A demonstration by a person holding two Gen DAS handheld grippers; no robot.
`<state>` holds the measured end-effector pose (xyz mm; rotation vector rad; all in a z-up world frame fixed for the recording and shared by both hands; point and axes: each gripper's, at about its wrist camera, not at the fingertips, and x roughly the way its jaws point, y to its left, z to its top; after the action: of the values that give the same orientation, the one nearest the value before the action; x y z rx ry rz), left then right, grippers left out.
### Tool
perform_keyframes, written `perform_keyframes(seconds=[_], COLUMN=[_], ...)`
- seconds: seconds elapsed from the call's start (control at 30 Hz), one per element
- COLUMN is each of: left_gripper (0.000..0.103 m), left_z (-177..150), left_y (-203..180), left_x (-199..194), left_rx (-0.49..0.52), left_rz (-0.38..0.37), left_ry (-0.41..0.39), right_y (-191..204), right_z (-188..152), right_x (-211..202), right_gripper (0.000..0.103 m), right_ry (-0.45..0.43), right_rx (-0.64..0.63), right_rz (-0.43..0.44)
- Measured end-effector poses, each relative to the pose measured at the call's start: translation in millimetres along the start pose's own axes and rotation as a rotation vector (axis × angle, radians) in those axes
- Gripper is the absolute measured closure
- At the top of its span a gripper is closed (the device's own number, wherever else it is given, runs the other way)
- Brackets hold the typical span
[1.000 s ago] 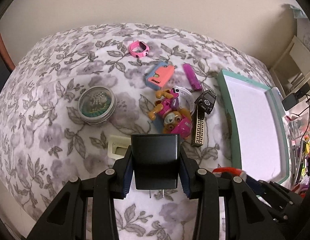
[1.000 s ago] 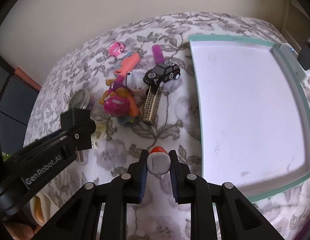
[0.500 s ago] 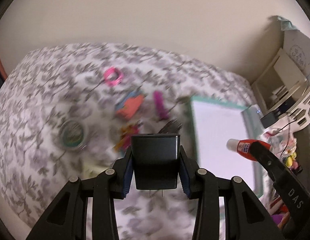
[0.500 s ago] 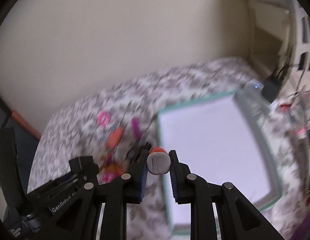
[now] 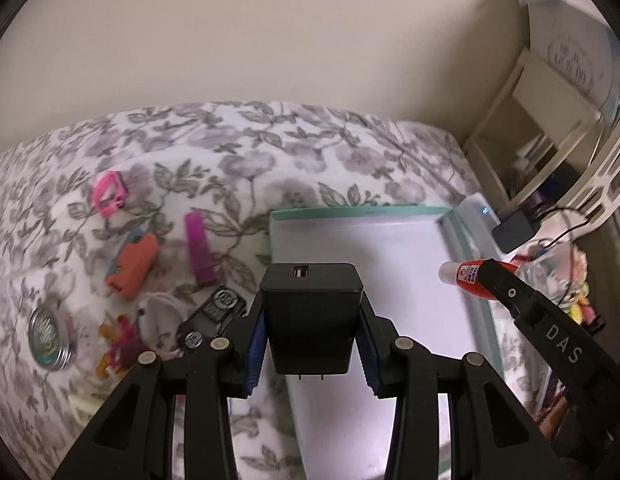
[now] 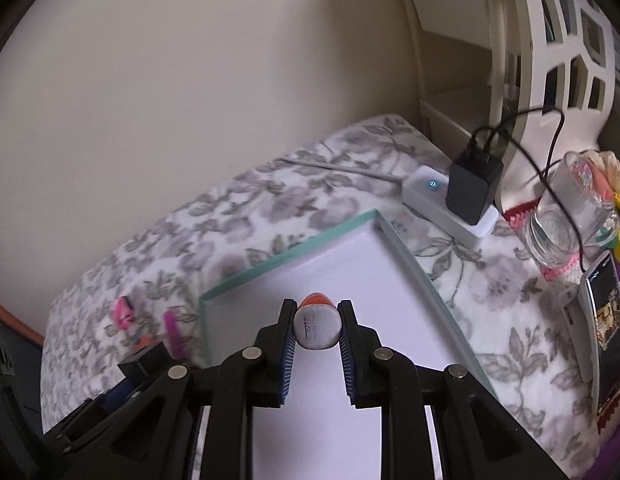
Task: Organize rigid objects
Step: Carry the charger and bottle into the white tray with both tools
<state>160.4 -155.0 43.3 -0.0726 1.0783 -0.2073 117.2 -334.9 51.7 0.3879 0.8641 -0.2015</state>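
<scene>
My left gripper [image 5: 311, 322] is shut on a black USB wall charger [image 5: 311, 320], prongs toward the camera, held above the left edge of the white tray with a teal rim [image 5: 361, 213]. My right gripper [image 6: 317, 326] is shut on a small red-and-white glue bottle [image 6: 317, 326], seen end-on over the tray [image 6: 286, 258]. In the left wrist view that glue bottle [image 5: 467, 276] hangs over the tray's right side. Several small items lie left of the tray: a purple stick [image 5: 200, 248], an orange-blue block [image 5: 134, 266], a pink ring toy [image 5: 109, 194], a toy car [image 5: 214, 314], a pink figure [image 5: 120, 344], a round tin [image 5: 48, 338].
A floral blanket [image 5: 270, 152] covers the surface. Beyond the tray's far right corner sit a white power strip with a plugged black adapter [image 6: 473, 184], a glass jar [image 6: 569, 220], a phone [image 6: 607, 320], and a white shelf unit [image 6: 557, 40]. A beige wall stands behind.
Both grippers have swung rightward from over the toy pile to above the tray, still carrying the charger and the glue bottle. The toys now lie off to the left.
</scene>
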Motion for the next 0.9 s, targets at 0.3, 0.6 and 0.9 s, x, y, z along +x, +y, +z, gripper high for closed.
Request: perform_keyframes(seconds=[0.3, 0.6, 0.9], left_gripper=[0.061, 0.061, 0.061], left_z=[11, 8, 0], left_y=[-17, -24, -22], left_x=[40, 66, 71], left_rx=[0.057, 0.076, 0.075], left_rz=[0.032, 0.041, 0.056], left_ry=[0.019, 0.065, 0.085], right_y=[-15, -25, -21], right_z=[3, -3, -7], right_x=[39, 55, 56], right_gripper=[0.081, 0.081, 0.081], right_ry=[0.038, 0.083, 0.148], right_rx=[-0.003, -0.011, -0.067], right_rz=[-0.015, -0.028, -0.043])
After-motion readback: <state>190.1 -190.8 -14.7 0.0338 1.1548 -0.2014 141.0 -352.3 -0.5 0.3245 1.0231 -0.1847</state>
